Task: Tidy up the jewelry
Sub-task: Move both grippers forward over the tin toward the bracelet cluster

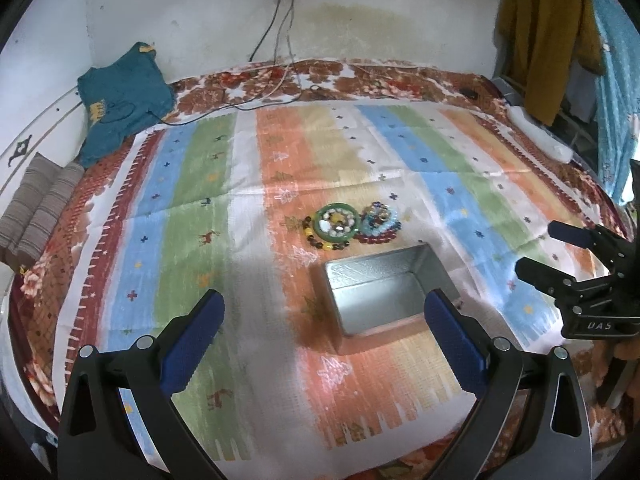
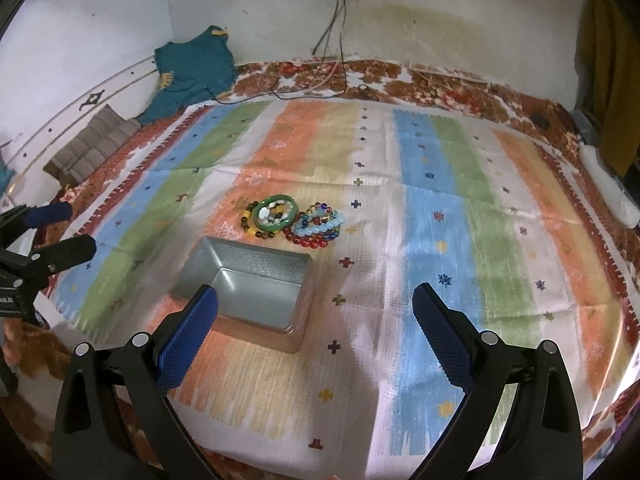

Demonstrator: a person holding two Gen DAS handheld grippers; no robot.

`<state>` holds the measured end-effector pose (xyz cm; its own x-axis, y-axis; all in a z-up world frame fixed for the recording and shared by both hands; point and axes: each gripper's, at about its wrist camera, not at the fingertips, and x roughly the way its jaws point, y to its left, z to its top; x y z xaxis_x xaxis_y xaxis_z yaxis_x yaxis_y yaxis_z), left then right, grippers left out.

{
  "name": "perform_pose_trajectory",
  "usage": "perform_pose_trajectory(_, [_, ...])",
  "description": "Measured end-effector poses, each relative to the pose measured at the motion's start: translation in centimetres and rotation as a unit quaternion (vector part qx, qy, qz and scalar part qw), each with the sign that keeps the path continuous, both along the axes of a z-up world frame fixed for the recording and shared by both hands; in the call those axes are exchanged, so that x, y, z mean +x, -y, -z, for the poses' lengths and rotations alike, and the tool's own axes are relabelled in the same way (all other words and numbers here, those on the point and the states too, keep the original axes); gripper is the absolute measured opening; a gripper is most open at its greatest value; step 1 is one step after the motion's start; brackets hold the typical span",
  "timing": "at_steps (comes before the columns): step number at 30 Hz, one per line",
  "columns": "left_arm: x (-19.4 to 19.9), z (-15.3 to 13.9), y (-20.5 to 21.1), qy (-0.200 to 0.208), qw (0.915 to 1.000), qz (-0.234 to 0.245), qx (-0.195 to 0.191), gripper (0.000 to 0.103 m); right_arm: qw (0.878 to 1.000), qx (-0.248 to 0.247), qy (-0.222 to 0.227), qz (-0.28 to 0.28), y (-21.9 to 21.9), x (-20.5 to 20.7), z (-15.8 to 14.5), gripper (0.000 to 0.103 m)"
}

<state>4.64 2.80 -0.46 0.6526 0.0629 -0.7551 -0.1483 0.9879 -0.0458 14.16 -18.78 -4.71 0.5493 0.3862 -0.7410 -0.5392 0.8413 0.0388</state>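
Left wrist view: left tool point(image 1: 324, 310) spread wide, blue-padded fingers point(image 1: 190, 344) empty, held above a striped woven cloth of orange, blue, green and white point(image 1: 248, 208) laid over a floral bedspread on a bed. Open rectangular silver metal tin point(image 1: 380, 292) on the cloth, just ahead of and partly behind the right-hand finger, nothing visible inside. Just beyond the tin, a cluster of jewelry: green ring bangle with pale beads inside it point(image 1: 335, 222), brown-and-yellow bead bracelet point(image 1: 316, 238) curling around its near side, and a stack of red and blue bead bracelets point(image 1: 380, 224) touching the bangle on the right. Right tool point(image 1: 538, 250) at the right edge, jaws apart, gripping nothing. Teal garment point(image 1: 120, 100) in the far left corner against the wall.

Right wrist view: right tool point(image 2: 314, 312) also spread wide and empty, above the same cloth point(image 2: 440, 220). Tin point(image 2: 248, 284) at lower left of centre, partly hidden by the left-hand finger. Bangle point(image 2: 276, 212) and bead stack point(image 2: 318, 226) just beyond the tin's far edge, lying on the cloth outside it. Left tool point(image 2: 66, 230) at the left edge, parted.
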Motion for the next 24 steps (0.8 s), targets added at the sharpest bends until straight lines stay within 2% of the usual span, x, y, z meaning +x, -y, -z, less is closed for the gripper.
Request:
perform_pose_trajectory(11, [3.4,0.7,-2.1,-0.018,0.9995,-0.021,-0.015,0.097,1.0,-0.018,-0.014,-0.002,-1.5,2.8,0.5,0.099])
perform_pose_trajectory(24, [7.5,2.0,-2.6,-0.047,0.9987,-0.015,-0.012,0.097,0.998,-0.028,-0.048,0.012,-2.7,6.5,2.0,0.099])
